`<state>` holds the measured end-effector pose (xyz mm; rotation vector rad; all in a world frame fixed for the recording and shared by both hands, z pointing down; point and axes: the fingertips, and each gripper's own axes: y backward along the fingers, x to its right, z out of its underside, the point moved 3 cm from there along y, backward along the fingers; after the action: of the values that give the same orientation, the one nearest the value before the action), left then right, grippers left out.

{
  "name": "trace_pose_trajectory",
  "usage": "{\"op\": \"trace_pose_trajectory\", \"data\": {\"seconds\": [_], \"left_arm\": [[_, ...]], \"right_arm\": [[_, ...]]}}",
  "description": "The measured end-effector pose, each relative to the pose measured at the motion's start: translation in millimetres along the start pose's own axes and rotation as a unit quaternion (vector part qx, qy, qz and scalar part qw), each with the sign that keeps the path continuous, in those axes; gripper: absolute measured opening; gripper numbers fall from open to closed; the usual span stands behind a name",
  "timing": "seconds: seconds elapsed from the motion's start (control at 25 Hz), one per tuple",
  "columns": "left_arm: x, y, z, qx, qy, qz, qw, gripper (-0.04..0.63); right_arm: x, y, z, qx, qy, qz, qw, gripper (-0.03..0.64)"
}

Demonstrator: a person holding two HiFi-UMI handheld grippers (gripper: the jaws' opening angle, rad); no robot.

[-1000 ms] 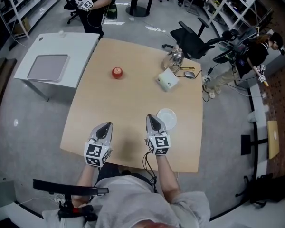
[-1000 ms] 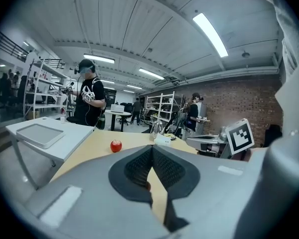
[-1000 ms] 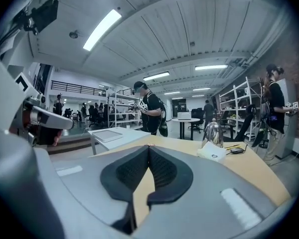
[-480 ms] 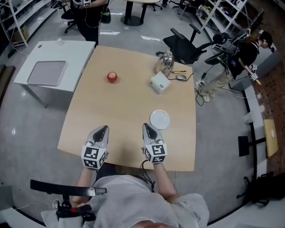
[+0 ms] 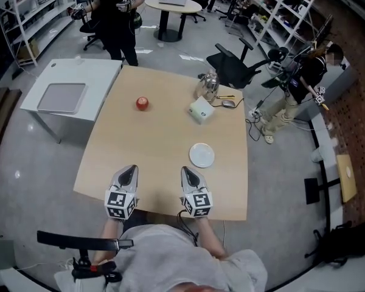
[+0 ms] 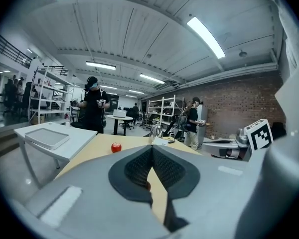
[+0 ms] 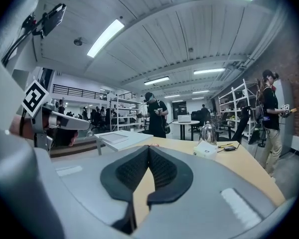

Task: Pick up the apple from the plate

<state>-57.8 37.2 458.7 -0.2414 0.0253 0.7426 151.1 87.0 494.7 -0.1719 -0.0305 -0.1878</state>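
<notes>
One small round red apple (image 5: 142, 104) lies on the bare top of the light wooden table (image 5: 152, 145), on its far left part. It is not on a dish. The one round white plate (image 5: 202, 155) sits nearer and to the right, well apart from the apple and with nothing on it.

Also on this table, at the far right, are one white box (image 5: 200, 110) and, just beyond it, one silvery kettle (image 5: 208, 84). A white side table (image 5: 100, 72) stands against the far left corner and bears one flat grey tray (image 5: 61, 97). One black office chair (image 5: 234, 64) stands past the far right corner, and a person in black (image 5: 117, 8) stands beyond the far edge.

There are two tools, held side by side over the near edge of the wooden table. Each has its marker cube toward the person and its tips aimed at the far side, close to level.

The left gripper (image 5: 129, 170) is near the left part of that edge. Its own view shows the jaws pressed together at the tips with nothing between them, and the apple far ahead.

The right gripper (image 5: 187, 171) is just to its right, near the plate but not touching it. Its jaws are likewise closed and empty.
</notes>
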Motion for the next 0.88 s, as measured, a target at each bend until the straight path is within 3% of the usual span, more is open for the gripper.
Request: {"op": "trace_pose_trajectory", "data": {"seconds": [0.88], "left_arm": [[6.3, 7.9, 4.3, 0.0, -0.009, 0.001, 1.0, 0.02]], "right_arm": [[-0.8, 21.2, 10.9, -0.008, -0.001, 0.02, 1.0, 0.006]]}}
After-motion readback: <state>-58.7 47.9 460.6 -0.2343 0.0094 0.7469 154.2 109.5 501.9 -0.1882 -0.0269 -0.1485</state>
